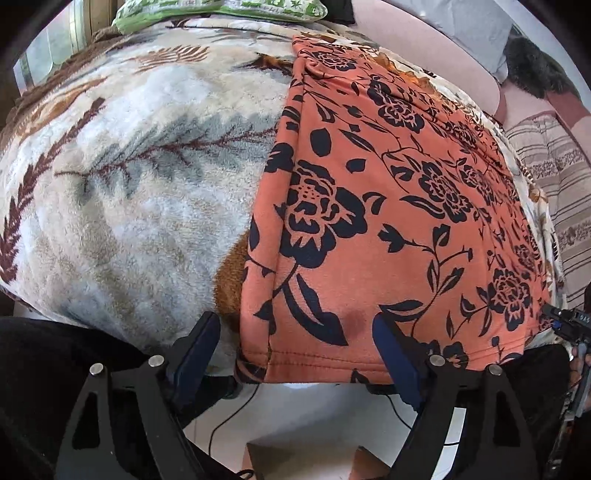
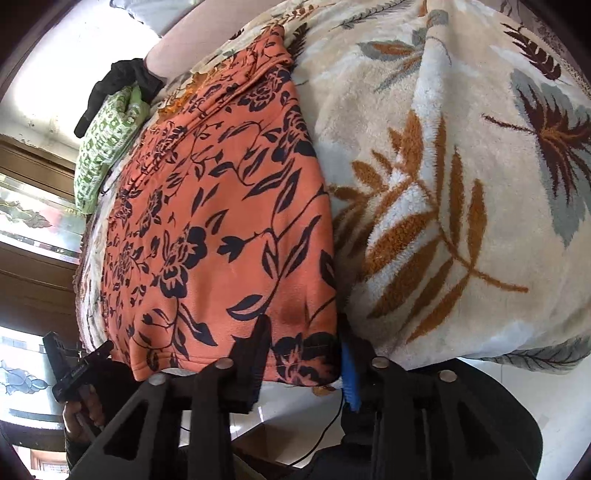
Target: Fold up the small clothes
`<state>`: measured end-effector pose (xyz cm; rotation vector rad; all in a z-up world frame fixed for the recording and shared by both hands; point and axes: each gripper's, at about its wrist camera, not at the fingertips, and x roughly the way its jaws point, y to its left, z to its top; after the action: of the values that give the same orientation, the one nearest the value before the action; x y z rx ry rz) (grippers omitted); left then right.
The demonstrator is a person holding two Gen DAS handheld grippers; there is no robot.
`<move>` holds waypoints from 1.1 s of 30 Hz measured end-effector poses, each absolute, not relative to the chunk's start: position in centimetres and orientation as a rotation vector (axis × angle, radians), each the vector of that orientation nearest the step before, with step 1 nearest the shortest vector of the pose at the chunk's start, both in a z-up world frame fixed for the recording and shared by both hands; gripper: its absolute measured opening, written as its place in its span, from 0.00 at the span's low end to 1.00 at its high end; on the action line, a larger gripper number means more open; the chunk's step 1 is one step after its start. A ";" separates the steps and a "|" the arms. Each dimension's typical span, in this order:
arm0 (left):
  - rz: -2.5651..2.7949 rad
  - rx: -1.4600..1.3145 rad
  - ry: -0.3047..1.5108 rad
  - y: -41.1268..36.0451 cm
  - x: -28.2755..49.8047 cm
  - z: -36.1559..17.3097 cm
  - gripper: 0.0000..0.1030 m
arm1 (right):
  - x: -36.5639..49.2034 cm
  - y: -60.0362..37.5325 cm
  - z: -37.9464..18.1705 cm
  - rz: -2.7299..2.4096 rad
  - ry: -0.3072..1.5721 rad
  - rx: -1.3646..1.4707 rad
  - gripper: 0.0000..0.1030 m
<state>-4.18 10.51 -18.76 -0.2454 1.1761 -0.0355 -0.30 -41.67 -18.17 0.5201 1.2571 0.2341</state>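
Note:
An orange garment with a black flower print (image 1: 388, 206) lies flat on a plush leaf-patterned blanket (image 1: 129, 177), its hem hanging over the near edge. My left gripper (image 1: 295, 332) is open, its fingers either side of the hem's left corner, not closed on it. In the right wrist view the same garment (image 2: 221, 221) lies left of centre on the blanket (image 2: 461, 203). My right gripper (image 2: 306, 350) is open, with its left finger (image 2: 255, 347) over the cloth and its right finger (image 2: 351, 369) at the hem's right corner.
A green patterned pillow (image 1: 221, 9) lies at the far end of the bed, also seen in the right wrist view (image 2: 107, 147). A striped cushion (image 1: 554, 184) and pink sofa lie to the right. White floor with a black cable (image 1: 229, 413) is below.

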 end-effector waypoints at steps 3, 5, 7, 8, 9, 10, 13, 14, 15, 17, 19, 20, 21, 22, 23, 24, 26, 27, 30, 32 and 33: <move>-0.027 -0.263 1.178 11.1 -3.9 -18.5 0.07 | 0.0 -41.9 -18.7 0.233 1.285 0.531 0.08; -0.074 -0.365 1.152 12.2 -3.7 -17.3 0.07 | -0.2 -42.5 -18.2 0.255 1.264 0.580 0.07; -0.086 -0.396 1.092 12.9 -4.0 -15.1 0.07 | -0.4 -43.4 -16.7 0.282 1.195 0.651 0.07; -0.096 -0.403 1.069 13.1 -4.0 -14.3 0.07 | -0.5 -43.9 -15.8 0.285 1.160 0.674 0.07; -0.093 -0.402 1.062 13.2 -3.9 -13.9 0.07 | -0.5 -44.4 -15.2 0.286 1.136 0.694 0.07; -0.084 -0.397 1.077 13.2 -3.4 -14.1 0.07 | -0.6 -44.9 -15.1 0.284 1.127 0.709 0.07; -0.045 -0.411 1.212 13.3 -2.6 -17.7 0.07 | -0.2 -45.5 -17.4 0.251 1.177 0.742 0.07; -0.042 -0.404 1.224 13.2 -2.9 -18.2 0.07 | -0.2 -45.6 -18.0 0.250 1.192 0.764 0.07; -0.047 -0.394 1.215 12.9 -2.9 -18.0 0.07 | -0.2 -45.5 -18.2 0.259 1.195 0.778 0.07; -0.067 -0.384 1.188 12.3 -2.3 -16.7 0.07 | 0.3 -45.4 -17.7 0.274 1.180 0.790 0.07; -0.098 -0.373 1.124 12.3 -1.3 -13.8 0.07 | 1.2 -45.2 -16.3 0.307 1.141 0.805 0.07; -0.118 -0.370 1.085 12.4 -0.4 -12.1 0.07 | 2.1 -45.1 -15.0 0.327 1.112 0.803 0.07; -0.135 -0.364 1.049 12.5 0.8 -10.2 0.07 | 3.3 -45.0 -13.7 0.351 1.079 0.804 0.07; -0.152 -0.358 1.009 12.5 2.4 -8.5 0.07 | 4.7 -44.9 -12.3 0.373 1.046 0.804 0.07; -0.167 -0.356 0.973 12.7 4.3 -6.8 0.07 | 6.4 -44.8 -10.8 0.394 1.008 0.801 0.07; -0.183 -0.353 0.933 12.8 6.5 -5.1 0.07 | 8.7 -44.6 -9.2 0.419 0.969 0.797 0.07; -0.184 -0.344 0.853 13.6 11.2 -2.0 0.08 | 13.8 -44.2 -6.3 0.434 0.896 0.778 0.06; -0.169 -0.345 0.819 14.0 13.5 -1.0 0.08 | 16.6 -44.0 -4.9 0.427 0.862 0.767 0.06; -0.115 -0.292 0.822 14.3 21.4 -1.8 0.15 | 25.2 -43.3 -3.6 0.398 0.805 0.771 0.07; -0.026 -0.190 0.872 13.9 25.9 -5.7 0.53 | 30.8 -42.5 -5.6 0.389 0.828 0.765 0.14; 0.012 -0.150 0.924 13.6 28.1 -8.4 0.77 | 33.0 -42.0 -7.3 0.355 0.862 0.713 0.21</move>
<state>28.13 13.58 -8.42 -0.1505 0.9245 0.0119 33.05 -42.04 -7.25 0.7133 0.8621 0.3551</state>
